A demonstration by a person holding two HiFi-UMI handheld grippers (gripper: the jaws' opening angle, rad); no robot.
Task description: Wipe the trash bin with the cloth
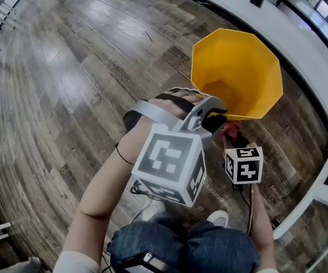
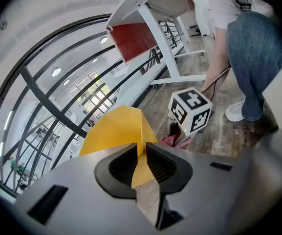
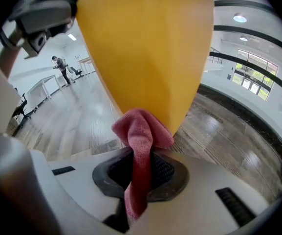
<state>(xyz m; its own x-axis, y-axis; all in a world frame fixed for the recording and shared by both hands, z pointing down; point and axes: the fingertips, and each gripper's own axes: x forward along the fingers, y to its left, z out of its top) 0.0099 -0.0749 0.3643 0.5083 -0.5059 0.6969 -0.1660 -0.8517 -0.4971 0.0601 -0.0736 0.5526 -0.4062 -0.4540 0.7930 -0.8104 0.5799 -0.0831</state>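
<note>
A yellow trash bin (image 1: 237, 73) stands tilted on the wood floor with its open mouth turned up toward me. My left gripper (image 1: 212, 115) is shut on its near rim; in the left gripper view the yellow wall (image 2: 114, 126) runs between the two pads of the left gripper (image 2: 141, 153). My right gripper (image 1: 232, 135) is shut on a red cloth (image 1: 229, 131) just below the bin's near side. In the right gripper view the cloth (image 3: 141, 131) bunches out of the right gripper (image 3: 140, 165) and touches the bin's outer wall (image 3: 145, 48).
A white curved ledge (image 1: 300, 44) with dark railing runs behind the bin. White table legs (image 1: 323, 192) stand at the right, under a desk with a red panel (image 2: 141, 38). My knees in jeans (image 1: 209, 249) are at the bottom. A person (image 3: 60, 65) stands far off.
</note>
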